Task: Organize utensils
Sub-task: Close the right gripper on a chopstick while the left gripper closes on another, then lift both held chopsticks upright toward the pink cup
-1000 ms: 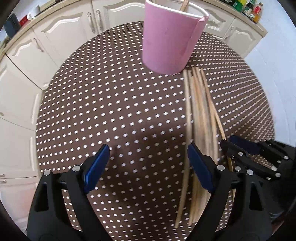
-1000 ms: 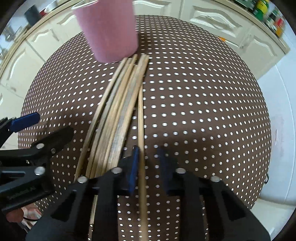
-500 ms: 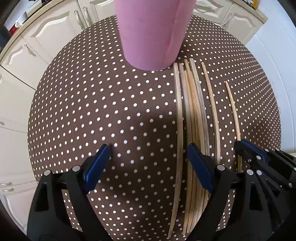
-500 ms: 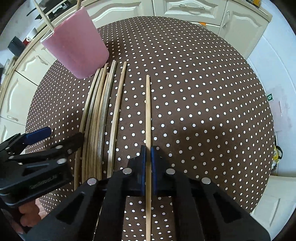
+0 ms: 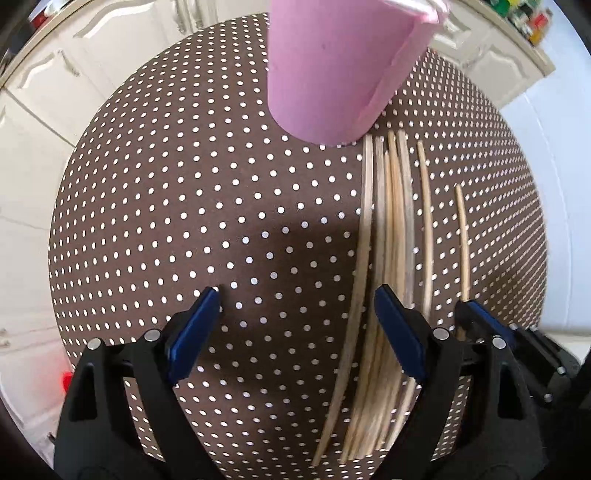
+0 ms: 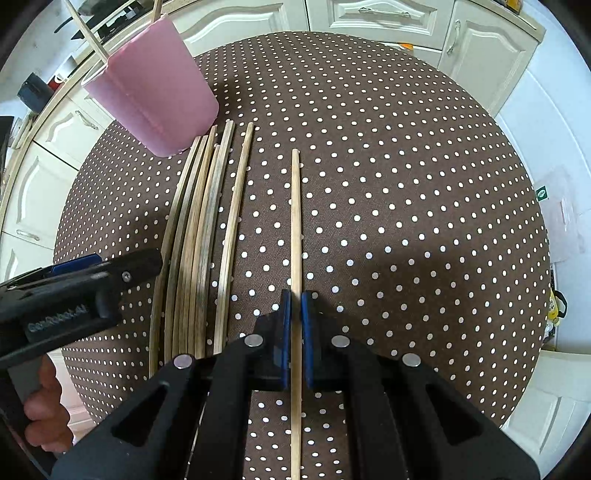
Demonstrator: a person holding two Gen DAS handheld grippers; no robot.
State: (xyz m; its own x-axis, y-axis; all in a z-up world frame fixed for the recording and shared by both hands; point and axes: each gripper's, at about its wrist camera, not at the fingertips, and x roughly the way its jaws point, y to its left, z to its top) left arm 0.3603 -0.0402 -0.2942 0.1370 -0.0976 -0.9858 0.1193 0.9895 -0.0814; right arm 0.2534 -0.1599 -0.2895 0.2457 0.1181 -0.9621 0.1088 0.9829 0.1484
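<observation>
1. Your right gripper (image 6: 295, 306) is clenched on a single chopstick (image 6: 295, 221); the blue pads press it from both sides. The stick runs straight out toward 12 o'clock in the right wrist view, and its tail passes back between the black arms toward 6 o'clock.

2. That chopstick is apart from the others. The nearest neighbour is a lone chopstick (image 6: 234, 229) at about 10 o'clock from your right gripper, with bare cloth between the two.

3. The bundle of chopsticks (image 6: 194, 243) lies further toward 9 o'clock, packed side by side on the dotted tablecloth (image 6: 406, 184). Their far tips reach close to the foot of the pink cup (image 6: 155, 99).

4. The pink cup stands at 11 o'clock in the right wrist view. Two sticks (image 6: 86, 31) poke up out of its rim.

5. Your left gripper (image 5: 295, 314) is released, its jaws wide apart with nothing between them, only tablecloth (image 5: 184, 221). Its right pad (image 5: 397, 332) sits over the bundle (image 5: 384, 258).

6. In the left wrist view the cup (image 5: 340, 70) fills 12 o'clock, and the right gripper (image 5: 476, 317) shows at 4 o'clock with the held chopstick (image 5: 463, 240) pointing out from it.

7. White cabinets (image 6: 369, 18) ring the table.
</observation>
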